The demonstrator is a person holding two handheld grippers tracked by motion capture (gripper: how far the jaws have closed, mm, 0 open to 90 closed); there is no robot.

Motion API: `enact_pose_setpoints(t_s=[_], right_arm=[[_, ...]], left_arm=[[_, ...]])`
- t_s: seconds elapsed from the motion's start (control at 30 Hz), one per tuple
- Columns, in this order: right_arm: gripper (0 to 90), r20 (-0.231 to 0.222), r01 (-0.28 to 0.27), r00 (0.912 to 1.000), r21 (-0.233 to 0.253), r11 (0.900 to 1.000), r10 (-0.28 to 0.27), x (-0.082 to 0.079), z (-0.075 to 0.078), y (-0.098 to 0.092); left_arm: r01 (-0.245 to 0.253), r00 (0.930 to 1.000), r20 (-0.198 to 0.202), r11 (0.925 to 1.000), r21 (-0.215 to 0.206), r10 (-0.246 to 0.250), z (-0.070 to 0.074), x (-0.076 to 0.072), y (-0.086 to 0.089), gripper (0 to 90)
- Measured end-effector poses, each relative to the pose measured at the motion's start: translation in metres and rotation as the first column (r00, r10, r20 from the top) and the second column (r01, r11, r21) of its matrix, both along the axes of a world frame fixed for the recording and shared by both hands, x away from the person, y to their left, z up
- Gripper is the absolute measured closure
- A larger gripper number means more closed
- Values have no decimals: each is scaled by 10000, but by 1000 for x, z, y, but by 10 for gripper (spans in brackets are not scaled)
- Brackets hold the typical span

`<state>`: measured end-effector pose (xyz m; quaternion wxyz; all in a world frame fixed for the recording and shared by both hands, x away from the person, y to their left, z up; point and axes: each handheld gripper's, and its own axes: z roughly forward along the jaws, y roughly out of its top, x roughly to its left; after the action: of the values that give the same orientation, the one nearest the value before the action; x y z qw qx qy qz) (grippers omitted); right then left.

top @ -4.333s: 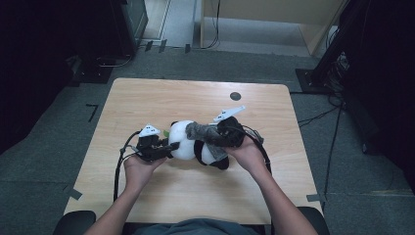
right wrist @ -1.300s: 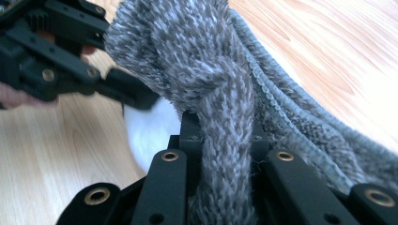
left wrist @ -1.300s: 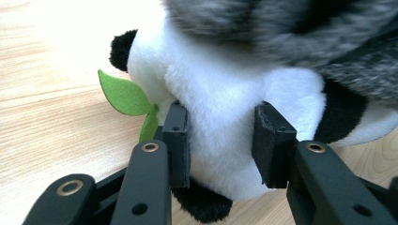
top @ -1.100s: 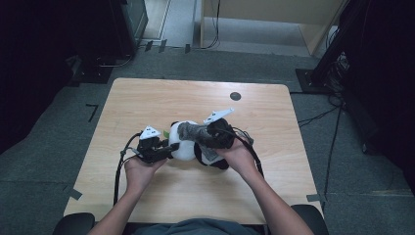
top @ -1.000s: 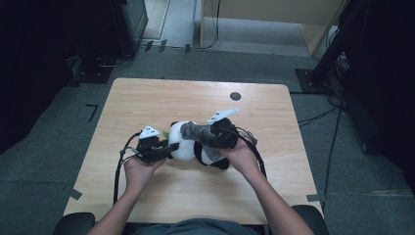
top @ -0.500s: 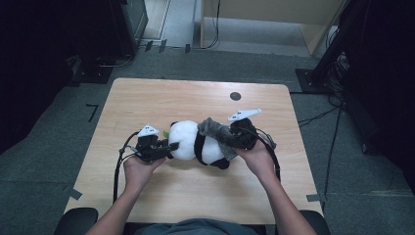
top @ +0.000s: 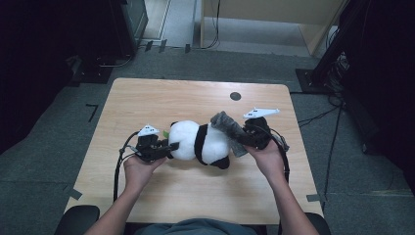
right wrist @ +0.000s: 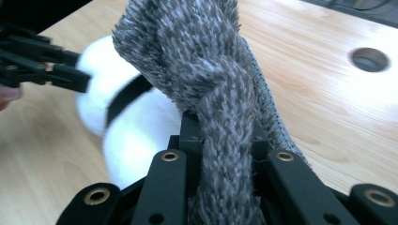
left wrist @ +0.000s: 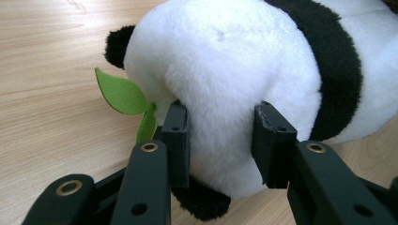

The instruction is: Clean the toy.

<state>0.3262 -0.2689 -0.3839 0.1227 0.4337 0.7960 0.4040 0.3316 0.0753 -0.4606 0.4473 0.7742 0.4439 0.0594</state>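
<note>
Compared with a second ago, the right gripper (top: 244, 138) has swung out to the right and pulled the grey sock (top: 229, 128) with it, so the sock now sits off the panda's (top: 198, 143) right end instead of draped over its middle. The panda hasn't really budged.

The panda lies on its side near the middle of the table (top: 161, 98), a bit toward the person. Its long axis runs left-right across the table, head to the left and feet to the right by the sock. A little green leaf (left wrist: 123, 95) sticks out by the head.

The left gripper (left wrist: 220, 140) has its jaws partway closed, squeezing into the white fur of the head and pinning the toy. The right gripper's jaws are clamped tight on the sock (right wrist: 220, 140), which bunches up above them.

It looks like the sock is coming off or being worked around the panda. To do that well, I'd say keep the left grip firm so the toy doesn't slide, and pull the sock straight along the body's axis, not sideways. Otherwise the plush will likely just roll.
</note>
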Motion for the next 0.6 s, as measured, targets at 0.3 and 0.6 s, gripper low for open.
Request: enact_pose_setpoints(t_s=[0.3, 0.6], right_arm=[[773, -288, 574, 9980, 164, 9982, -569, -4, -9, -14], [773, -473, 270, 9985, -264, 9993, -283, -2, -23, -1]], left_arm=[[29, 10000, 41, 10000, 29, -29, 0, -1, 0, 618], [24, 10000, 69, 10000, 27, -24, -1, -1, 0, 618]])
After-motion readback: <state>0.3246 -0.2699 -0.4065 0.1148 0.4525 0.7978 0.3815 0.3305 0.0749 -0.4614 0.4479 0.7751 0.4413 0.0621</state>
